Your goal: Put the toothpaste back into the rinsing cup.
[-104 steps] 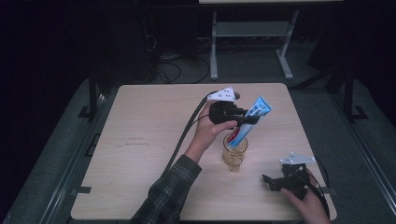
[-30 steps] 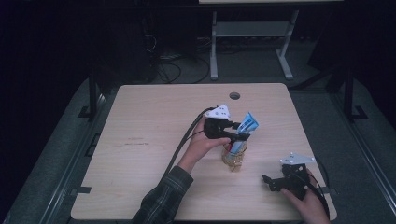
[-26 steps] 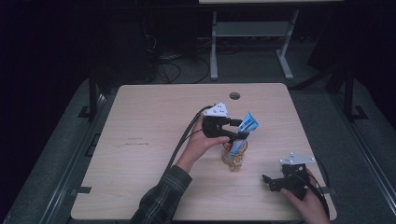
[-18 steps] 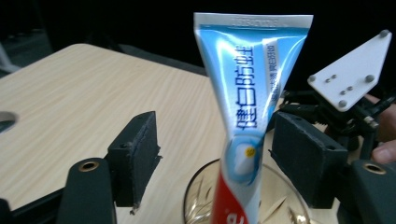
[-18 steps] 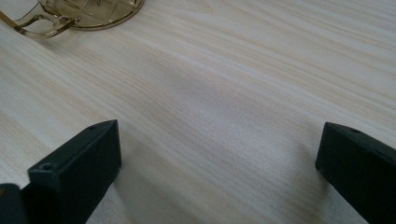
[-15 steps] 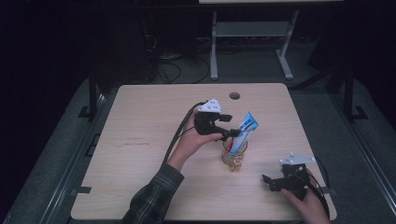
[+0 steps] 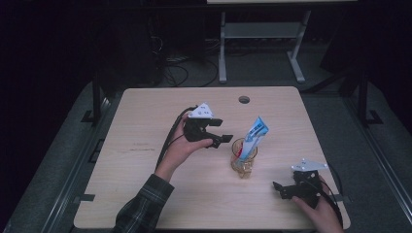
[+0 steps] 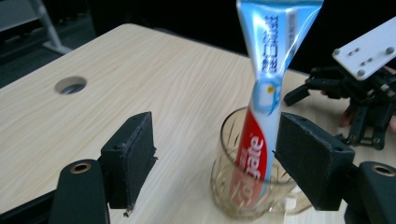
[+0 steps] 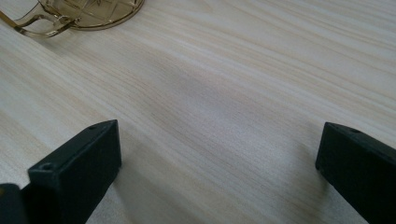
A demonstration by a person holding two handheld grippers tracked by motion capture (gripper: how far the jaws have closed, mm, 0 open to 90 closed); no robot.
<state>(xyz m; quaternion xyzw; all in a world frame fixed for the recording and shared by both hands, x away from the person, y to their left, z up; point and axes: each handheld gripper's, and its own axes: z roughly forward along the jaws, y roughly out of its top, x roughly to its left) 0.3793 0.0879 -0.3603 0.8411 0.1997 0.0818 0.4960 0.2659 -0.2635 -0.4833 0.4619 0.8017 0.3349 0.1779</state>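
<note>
The toothpaste tube stands cap-down in the glass mug near the middle of the desk, leaning against the rim with most of its length sticking out above it. The left tool sits just beside the mug, its jaws having just been opening; they now stand apart with nothing clamped. In the left gripper view the tube and mug lie ahead of that gap, the tube close to one jaw. The right tool rests low near the desk's front right corner, jaws wide apart over bare wood.

The risk is the tall, tilted tube: a jaw brushing it as the left hand draws away could tip it out or drag the mug over.
</note>
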